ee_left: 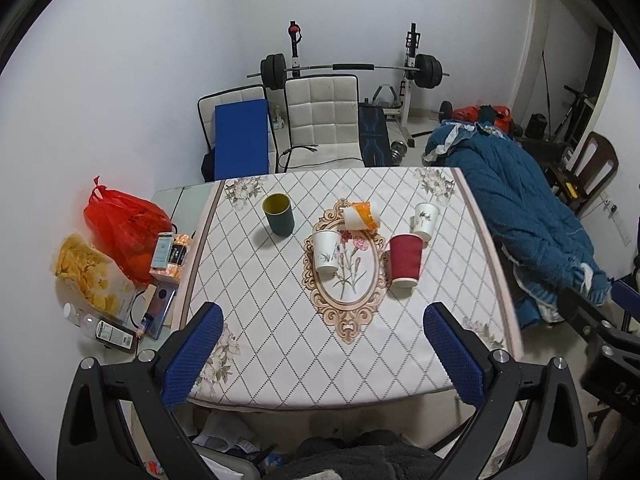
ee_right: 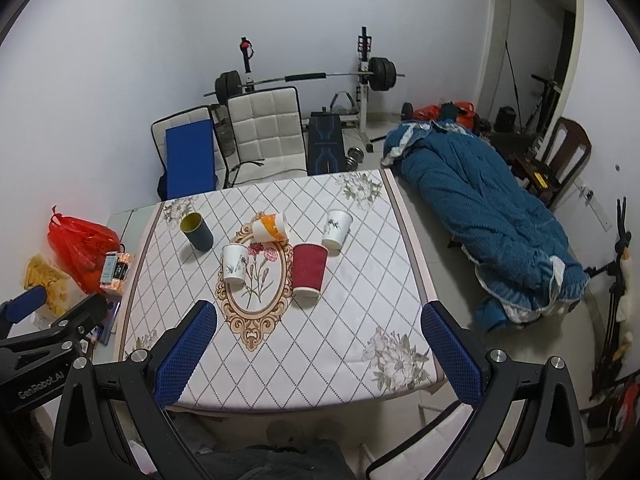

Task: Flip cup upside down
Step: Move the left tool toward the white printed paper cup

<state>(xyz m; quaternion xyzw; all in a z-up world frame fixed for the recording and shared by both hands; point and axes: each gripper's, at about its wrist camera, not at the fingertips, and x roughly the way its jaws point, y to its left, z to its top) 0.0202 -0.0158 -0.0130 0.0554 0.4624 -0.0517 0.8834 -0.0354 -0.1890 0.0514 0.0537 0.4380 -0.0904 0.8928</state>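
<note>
Left wrist view: left tool wide open, empty, above the surface's near edge. Green cup stands upright, mouth up, upper left of centre, well apart.

Right wrist view: right tool wide open, empty. Green cup lies further left; left tool judged nearer.

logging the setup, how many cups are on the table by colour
White floral cups: 2
Red cup: 1
Dark green cup: 1
Orange and white cup, on its side: 1
Total: 5
</note>
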